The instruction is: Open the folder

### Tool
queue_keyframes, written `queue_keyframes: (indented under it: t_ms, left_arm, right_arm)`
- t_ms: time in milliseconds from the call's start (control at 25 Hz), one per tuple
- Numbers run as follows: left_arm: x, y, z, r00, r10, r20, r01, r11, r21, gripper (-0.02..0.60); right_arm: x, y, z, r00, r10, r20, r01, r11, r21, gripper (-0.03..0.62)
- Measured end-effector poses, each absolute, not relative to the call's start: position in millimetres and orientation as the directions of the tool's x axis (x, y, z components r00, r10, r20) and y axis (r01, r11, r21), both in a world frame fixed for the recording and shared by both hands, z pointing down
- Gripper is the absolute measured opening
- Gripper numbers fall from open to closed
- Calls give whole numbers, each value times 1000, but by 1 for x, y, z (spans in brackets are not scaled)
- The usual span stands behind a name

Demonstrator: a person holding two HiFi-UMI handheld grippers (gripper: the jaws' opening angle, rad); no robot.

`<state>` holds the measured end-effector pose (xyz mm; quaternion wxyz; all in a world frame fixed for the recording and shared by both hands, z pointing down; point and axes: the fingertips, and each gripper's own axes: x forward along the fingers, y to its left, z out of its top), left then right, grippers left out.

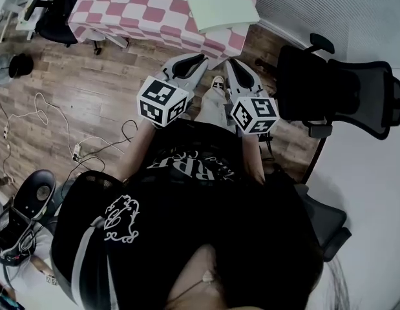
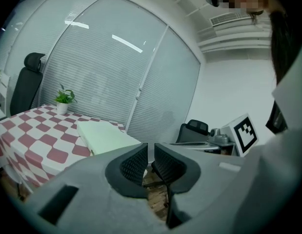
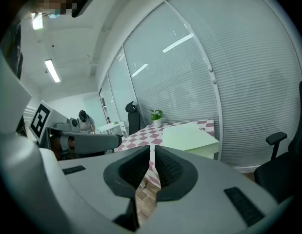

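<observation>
A pale green folder [image 1: 219, 2] lies closed on the table with the pink-and-white checked cloth [image 1: 135, 8], near its corner. Both grippers hang in front of the person's body over the wood floor, short of the table and pointing at it. The left gripper [image 1: 197, 61] has its jaws almost together with nothing between them, and so does the right gripper [image 1: 234, 63]. In the left gripper view the folder [image 2: 104, 136] sits beyond the left gripper [image 2: 150, 147]. In the right gripper view the folder [image 3: 187, 136] lies ahead of the right gripper [image 3: 151, 150].
A black office chair [image 1: 335, 92] stands at the right, close to the right gripper. Another chair [image 1: 57, 11] is at the table's far left. Cables [image 1: 70, 141] trail over the floor. A small potted plant [image 2: 63, 100] stands on the table by the window blinds.
</observation>
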<state>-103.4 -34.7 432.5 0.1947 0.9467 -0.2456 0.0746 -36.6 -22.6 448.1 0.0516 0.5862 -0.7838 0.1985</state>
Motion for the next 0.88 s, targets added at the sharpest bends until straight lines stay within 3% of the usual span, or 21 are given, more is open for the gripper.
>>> queue_keyframes:
  t_ms: [480, 880]
  left_arm:
    - [-8, -109, 447, 837, -459, 297, -543, -760, 356, 54]
    - [71, -151, 467, 791, -482, 376, -596, -745, 300, 54]
  right_arm:
    - [84, -97, 454, -306, -885, 352, -941, 223, -256, 35]
    - [165, -151, 464, -377, -844, 381, -921, 299, -249, 35]
